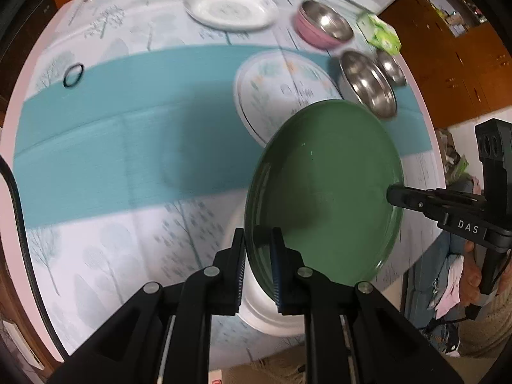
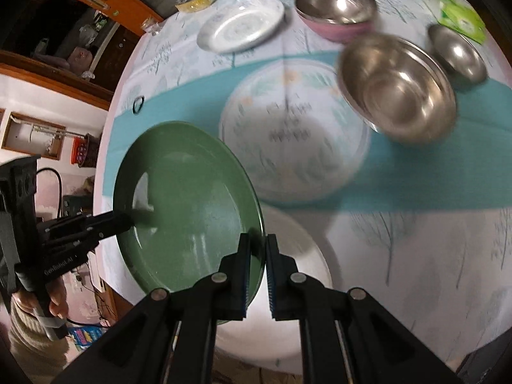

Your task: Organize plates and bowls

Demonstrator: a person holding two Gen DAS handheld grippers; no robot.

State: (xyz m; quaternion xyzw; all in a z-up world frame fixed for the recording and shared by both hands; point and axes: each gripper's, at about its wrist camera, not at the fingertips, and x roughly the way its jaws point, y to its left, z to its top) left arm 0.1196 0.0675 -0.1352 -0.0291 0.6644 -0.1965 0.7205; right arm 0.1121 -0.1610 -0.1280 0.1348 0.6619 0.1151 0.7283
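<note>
The left gripper (image 1: pixel 258 268) is pinching the near rim of a round, glossy green plate (image 1: pixel 323 188), its black fingers pressed on either side of the edge, and the right gripper (image 2: pixel 256 275) is pinching the opposite rim of the same plate in the same way, so the plate hangs tilted between the two, clear of the bench (image 1: pixel 96 160). Directly under the green plate lies a plain white round plate (image 2: pixel 294 275), flat on the patterned tablecloth, partly hidden by the gripper fingers. Just beyond the green plate sits a larger pale plate with a faint floral print (image 2: pixel 294 134), resting on the teal band of the cloth. Beside that, further from the green plate and to its right, stand a wide stainless steel bowl (image 2: pixel 400 89) and a smaller steel bowl (image 2: pixel 457 54) close together. Further still from the green plate are a white oval dish (image 2: pixel 240 28) and a pink bowl with a steel lining (image 2: pixel 336 9). A black hair tie (image 1: pixel 73 75) lies well apart from the green plate, on the teal band's far left edge.
</note>
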